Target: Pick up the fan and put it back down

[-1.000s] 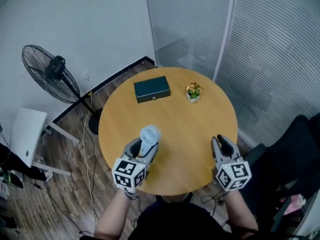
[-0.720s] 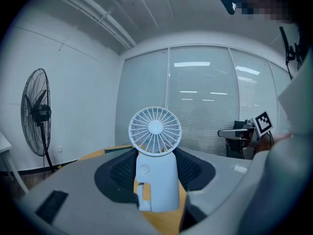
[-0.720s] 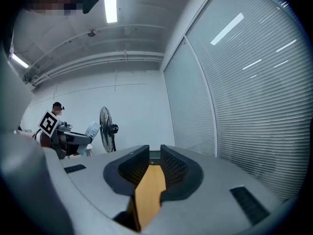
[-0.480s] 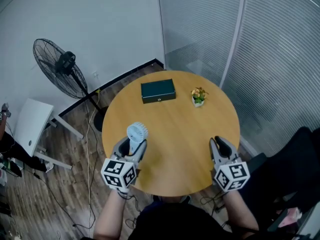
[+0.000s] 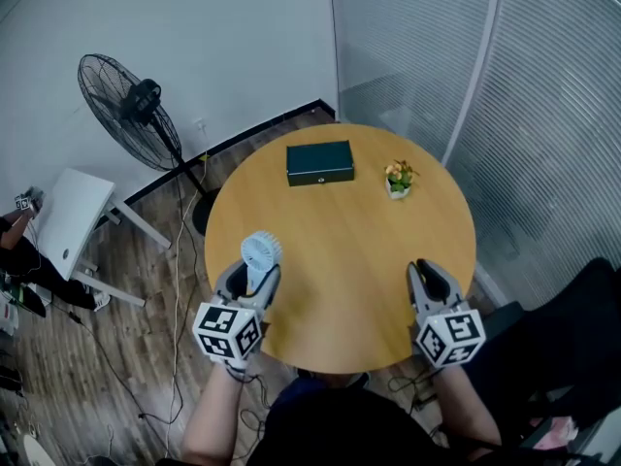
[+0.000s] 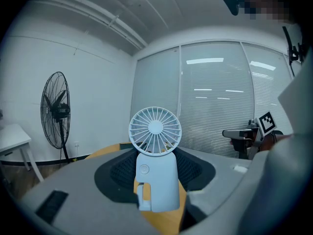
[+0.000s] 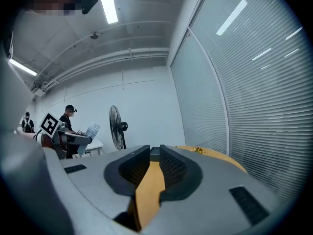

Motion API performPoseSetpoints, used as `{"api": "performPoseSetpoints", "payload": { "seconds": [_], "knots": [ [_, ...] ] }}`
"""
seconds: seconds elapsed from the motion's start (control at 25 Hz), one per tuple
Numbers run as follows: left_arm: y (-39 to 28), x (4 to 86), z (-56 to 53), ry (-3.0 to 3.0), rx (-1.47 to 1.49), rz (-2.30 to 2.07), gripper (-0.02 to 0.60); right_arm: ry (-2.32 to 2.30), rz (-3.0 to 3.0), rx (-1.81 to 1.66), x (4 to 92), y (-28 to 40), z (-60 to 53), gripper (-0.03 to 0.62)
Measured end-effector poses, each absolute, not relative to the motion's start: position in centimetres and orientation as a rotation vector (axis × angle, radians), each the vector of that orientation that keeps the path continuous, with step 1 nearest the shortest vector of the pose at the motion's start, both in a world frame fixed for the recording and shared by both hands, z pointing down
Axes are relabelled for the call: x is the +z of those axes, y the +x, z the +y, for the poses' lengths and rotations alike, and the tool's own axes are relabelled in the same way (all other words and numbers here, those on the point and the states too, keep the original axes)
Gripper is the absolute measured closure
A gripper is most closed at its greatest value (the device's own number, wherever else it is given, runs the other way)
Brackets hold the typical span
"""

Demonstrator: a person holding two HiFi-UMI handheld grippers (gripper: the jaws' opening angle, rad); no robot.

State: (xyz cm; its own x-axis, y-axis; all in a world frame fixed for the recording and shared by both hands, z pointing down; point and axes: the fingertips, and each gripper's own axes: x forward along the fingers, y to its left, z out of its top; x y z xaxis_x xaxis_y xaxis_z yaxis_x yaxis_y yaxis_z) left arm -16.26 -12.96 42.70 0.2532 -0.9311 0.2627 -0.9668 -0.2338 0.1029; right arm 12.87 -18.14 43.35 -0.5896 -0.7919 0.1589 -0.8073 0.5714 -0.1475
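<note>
Handheld fan (image 5: 261,252), clamped upright by its body in your left gripper (image 5: 252,280), has drifted toward the near-left rim of the round wooden table (image 5: 349,260), while your right gripper (image 5: 427,274), empty, has just been narrowing its parted jaws; the pick-up looks done, the set-down still to come.

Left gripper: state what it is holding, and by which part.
The left gripper holds the small white fan upright by its body, clamped from both sides. The fan's round grille head stands free above the jaws.
</note>
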Motion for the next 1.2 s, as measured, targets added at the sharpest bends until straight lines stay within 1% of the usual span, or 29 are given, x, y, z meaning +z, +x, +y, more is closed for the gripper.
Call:
{"api": "performPoseSetpoints", "payload": {
  "seconds": [0.28,0.72,1.2],
  "knots": [
    [-18.2,44.7,-13.4,2.224,0.241,-1.782,0.367,1.389,-2.696,0.334,44.0,12.1,-18.7,0.533],
    [-21.1,50.2,-16.6,2.187,0.335,-1.657,0.367,1.492,-2.601,0.384,45.5,10.6,-19.8,0.540],
    [-21.9,60.8,-22.0,2.114,0.542,-1.496,0.367,1.595,-2.481,0.444,48.1,11.2,-22.2,0.548]
  ]
}}
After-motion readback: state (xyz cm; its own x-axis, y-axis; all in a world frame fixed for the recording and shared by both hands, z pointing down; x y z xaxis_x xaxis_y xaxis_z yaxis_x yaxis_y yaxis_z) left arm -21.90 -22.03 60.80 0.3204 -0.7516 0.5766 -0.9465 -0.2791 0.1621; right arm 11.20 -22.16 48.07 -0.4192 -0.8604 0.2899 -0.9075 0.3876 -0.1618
